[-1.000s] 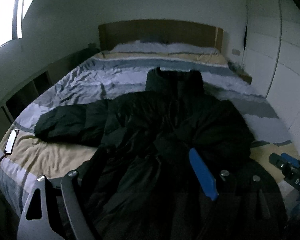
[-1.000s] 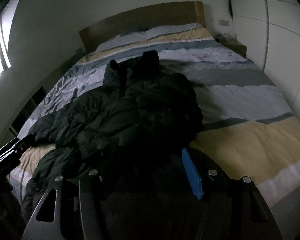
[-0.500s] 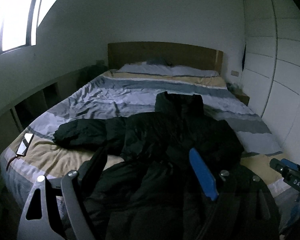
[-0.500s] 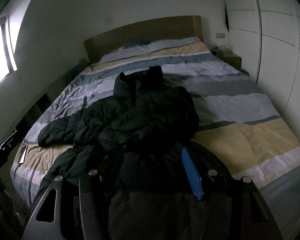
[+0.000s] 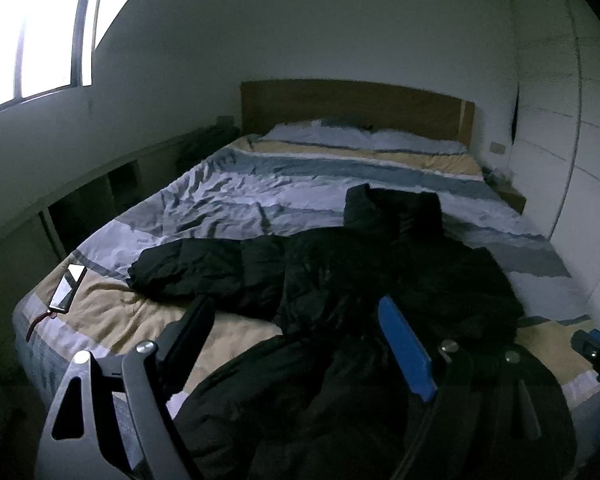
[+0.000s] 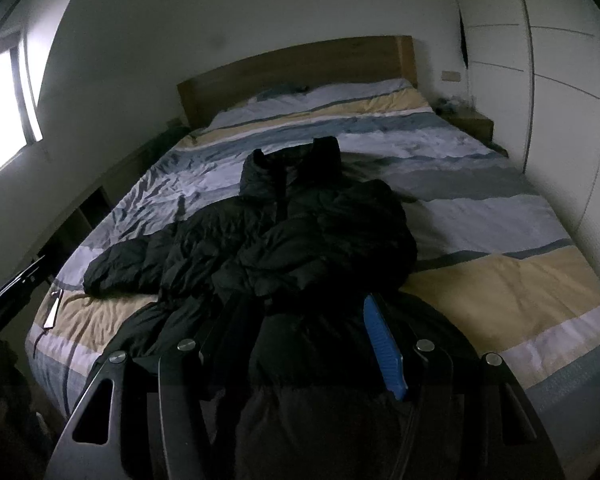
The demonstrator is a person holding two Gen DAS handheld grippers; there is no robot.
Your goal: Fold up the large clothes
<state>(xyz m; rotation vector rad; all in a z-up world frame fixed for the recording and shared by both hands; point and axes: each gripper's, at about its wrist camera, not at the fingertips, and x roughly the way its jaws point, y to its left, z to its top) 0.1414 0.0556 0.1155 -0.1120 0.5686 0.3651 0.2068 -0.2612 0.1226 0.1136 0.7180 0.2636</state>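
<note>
Puffer jacket (image 5: 380,272), black and bulky, lies crumpled on the striped duvet (image 5: 236,196), collar toward the wooden headboard (image 5: 352,108) and hem spilling over the foot of the bed. Working left to right from that headboard: a phone (image 5: 67,288) sits near the duvet's left corner; one sleeve (image 5: 204,272) stretches out left, unfolded; the body is bunched and its right side appears heaped onto itself. No tidy fold shows, so I judge the task barely begun, with sleeves, sides and the final halving all left. The left gripper (image 5: 296,344) stands wide with dark fabric between its fingers; whether it grips, I cannot tell. The right gripper (image 6: 304,340) is about half open over the hem, grip likewise unclear.
</note>
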